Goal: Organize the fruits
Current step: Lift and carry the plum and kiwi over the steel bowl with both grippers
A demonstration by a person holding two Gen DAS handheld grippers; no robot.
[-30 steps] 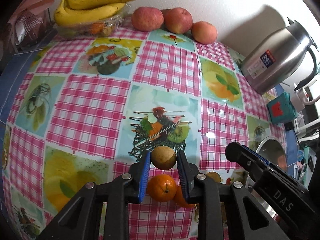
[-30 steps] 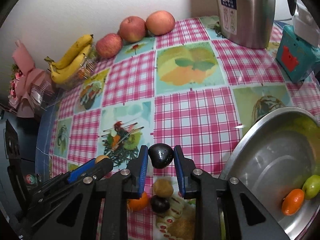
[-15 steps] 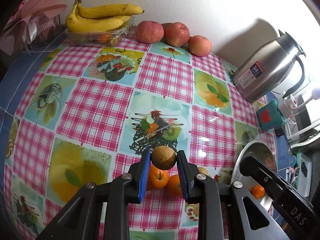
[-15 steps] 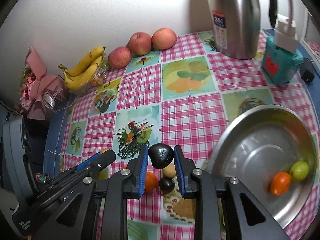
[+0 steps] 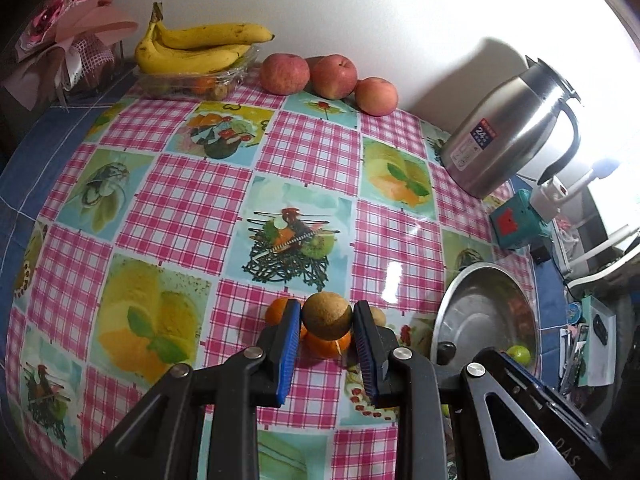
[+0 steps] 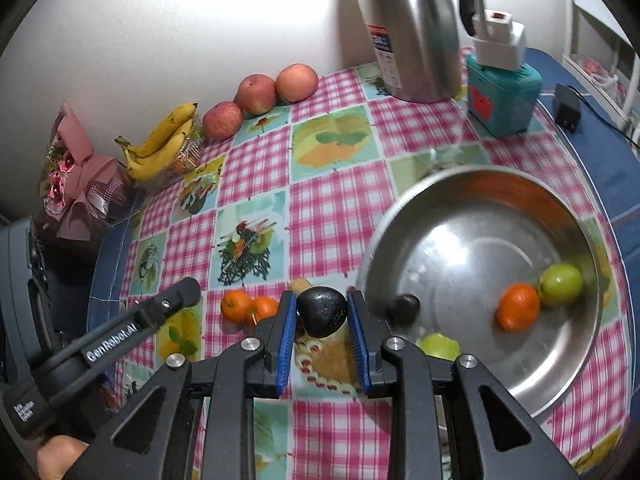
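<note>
My left gripper (image 5: 326, 320) is shut on a brown kiwi (image 5: 326, 315) and holds it above two oranges (image 5: 328, 344) on the checked tablecloth. My right gripper (image 6: 322, 314) is shut on a dark avocado (image 6: 322, 310), held high beside the left rim of the steel bowl (image 6: 460, 184). The bowl holds an orange (image 6: 518, 306) and a green fruit (image 6: 560, 283). Two oranges (image 6: 248, 307), another dark fruit (image 6: 406, 308) and a green fruit (image 6: 438, 347) lie below my right gripper. The bowl also shows in the left wrist view (image 5: 452, 300).
Bananas (image 5: 196, 48) on a plastic tray and three apples (image 5: 332, 80) line the back wall. A steel kettle (image 5: 508, 128) and a teal box (image 5: 516, 220) stand at the right. A pink bouquet (image 6: 76, 172) sits at the far left.
Both grippers have risen with their fruit, so the table looks farther away. My right gripper has also moved right, closer to the bowl.
</note>
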